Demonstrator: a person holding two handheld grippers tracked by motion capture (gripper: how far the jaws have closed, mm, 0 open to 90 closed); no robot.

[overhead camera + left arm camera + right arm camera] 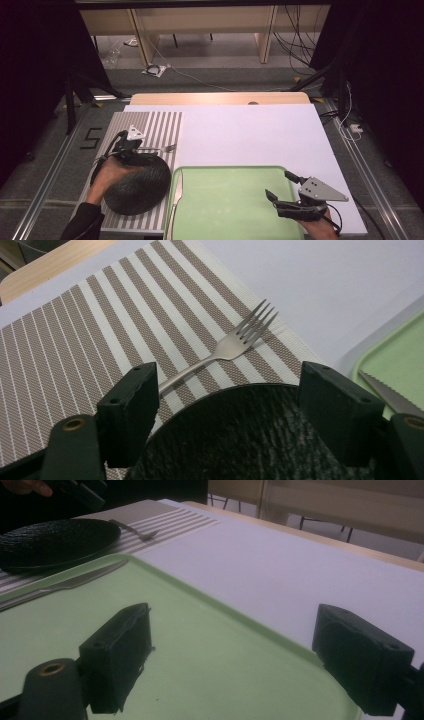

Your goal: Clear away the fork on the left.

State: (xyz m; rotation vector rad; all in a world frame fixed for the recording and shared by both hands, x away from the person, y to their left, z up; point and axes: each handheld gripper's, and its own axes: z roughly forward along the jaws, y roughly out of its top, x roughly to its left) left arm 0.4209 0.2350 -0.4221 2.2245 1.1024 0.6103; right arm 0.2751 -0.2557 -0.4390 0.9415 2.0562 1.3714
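- My worry is the fork point(235, 345): its handle runs under the rim of the black plate point(137, 184), so if I nudge or lift the plate carelessly, the fork may skid off the striped mat point(155, 127)
- The knife point(176, 195) lies on the green tray's point(230, 210) left edge, near the plate; a sideways slide could knock it
- My left gripper point(125, 150) hangs over the plate's far rim, jaws spread wide, gripping nothing
- My right gripper point(282, 192) hovers wide apart above the tray, empty

L gripper point(131, 148) low at near-left, jaws spread wide, L hand point(111, 175) behind it, R gripper point(281, 187) near-right, jaws wide apart, angled up-left
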